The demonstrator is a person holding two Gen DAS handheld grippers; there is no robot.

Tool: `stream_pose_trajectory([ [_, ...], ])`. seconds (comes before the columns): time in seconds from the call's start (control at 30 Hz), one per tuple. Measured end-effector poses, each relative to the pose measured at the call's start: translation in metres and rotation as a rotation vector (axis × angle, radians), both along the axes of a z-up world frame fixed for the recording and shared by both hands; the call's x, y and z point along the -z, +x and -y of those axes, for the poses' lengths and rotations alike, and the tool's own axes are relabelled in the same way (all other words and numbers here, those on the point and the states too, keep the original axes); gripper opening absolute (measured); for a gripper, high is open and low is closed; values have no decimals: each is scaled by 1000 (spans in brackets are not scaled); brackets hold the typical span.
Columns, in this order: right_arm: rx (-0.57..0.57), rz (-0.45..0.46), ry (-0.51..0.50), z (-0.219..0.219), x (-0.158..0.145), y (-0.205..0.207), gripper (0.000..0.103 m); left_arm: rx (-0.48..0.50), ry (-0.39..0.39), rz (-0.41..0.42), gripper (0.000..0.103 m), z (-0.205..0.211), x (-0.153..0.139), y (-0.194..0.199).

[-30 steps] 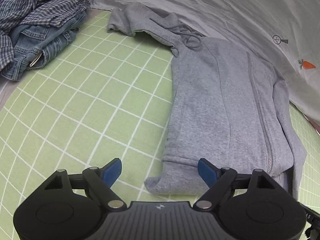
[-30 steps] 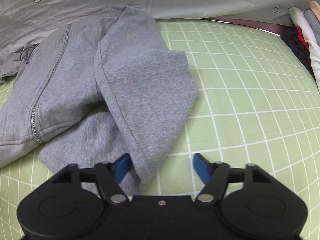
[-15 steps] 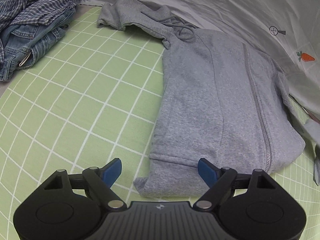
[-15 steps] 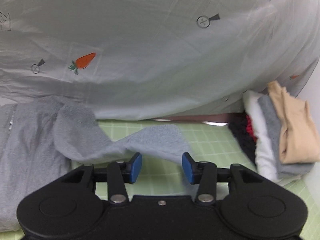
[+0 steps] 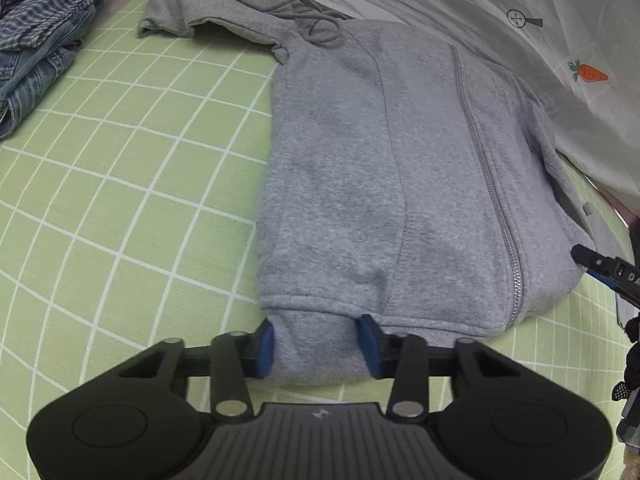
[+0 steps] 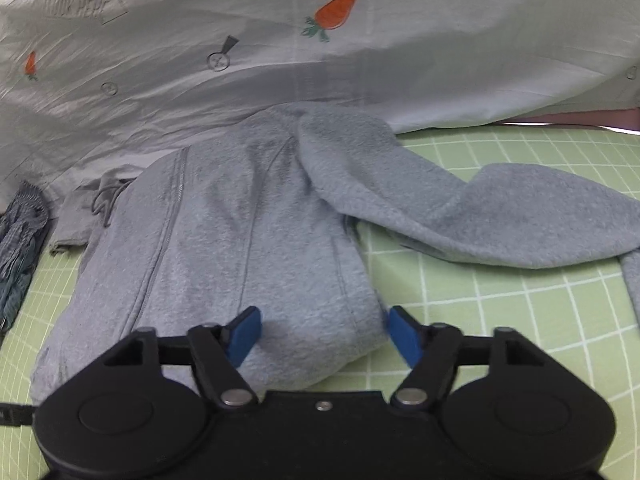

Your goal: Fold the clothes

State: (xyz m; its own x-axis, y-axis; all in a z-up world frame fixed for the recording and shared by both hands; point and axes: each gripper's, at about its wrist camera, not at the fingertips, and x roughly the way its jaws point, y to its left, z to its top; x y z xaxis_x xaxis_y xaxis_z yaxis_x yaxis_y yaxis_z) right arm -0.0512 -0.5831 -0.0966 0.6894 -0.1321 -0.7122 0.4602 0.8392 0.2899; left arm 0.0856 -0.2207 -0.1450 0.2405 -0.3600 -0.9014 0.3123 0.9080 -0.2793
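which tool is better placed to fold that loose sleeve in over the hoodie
Right. The loose sleeve sprawls over the green mat on the right tool's side, and that tool is open. The left tool straddles the hoodie's far hem corner.

Open green checked mat (image 5: 132, 184) lies clear on my left side, bounded far off by a heap of jeans and plaid (image 5: 36, 40). The grey hoodie (image 5: 384, 168) fills the middle; its sleeve (image 6: 480, 216) sprawls across my right-hand lane. A carrot-print sheet (image 6: 320, 52) walls off the back.
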Motion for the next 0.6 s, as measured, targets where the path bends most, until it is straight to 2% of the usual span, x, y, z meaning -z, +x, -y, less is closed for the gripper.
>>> stream_pose_trajectory([
  [0.03,-9,15,9,-1,-7,-5,26,8,-11,8,17,-1,-4,-2],
  [0.1,-27,45,26,-2,-21,-14,18,23,-32,24,13,-3,-13,-6],
  [0.2,-55,90,52,-5,-42,-29,14,46,-87,66,12,-11,-38,-13],
  [0.3,-82,135,79,-7,-62,-43,10,15,-185,97,12,-28,-84,-15],
  [0.33,-91,150,87,-8,-69,-48,0,3,-209,116,12,-35,-97,-18],
  [0.4,-40,243,141,-1,-91,-70,0,-14,-227,158,13,-45,-116,-23],
  [0.43,-8,295,171,3,-102,-82,0,-8,-206,169,13,-47,-118,-25],
  [0.47,11,301,155,5,-109,-88,0,3,-173,171,17,-46,-113,-25],
  [0.5,15,245,113,4,-105,-85,0,-3,-118,162,20,-44,-102,-25],
  [0.57,17,94,24,1,-90,-74,7,-26,2,141,23,-41,-79,-26],
  [0.6,16,41,6,-3,-80,-70,17,-34,58,132,24,-40,-69,-28],
])
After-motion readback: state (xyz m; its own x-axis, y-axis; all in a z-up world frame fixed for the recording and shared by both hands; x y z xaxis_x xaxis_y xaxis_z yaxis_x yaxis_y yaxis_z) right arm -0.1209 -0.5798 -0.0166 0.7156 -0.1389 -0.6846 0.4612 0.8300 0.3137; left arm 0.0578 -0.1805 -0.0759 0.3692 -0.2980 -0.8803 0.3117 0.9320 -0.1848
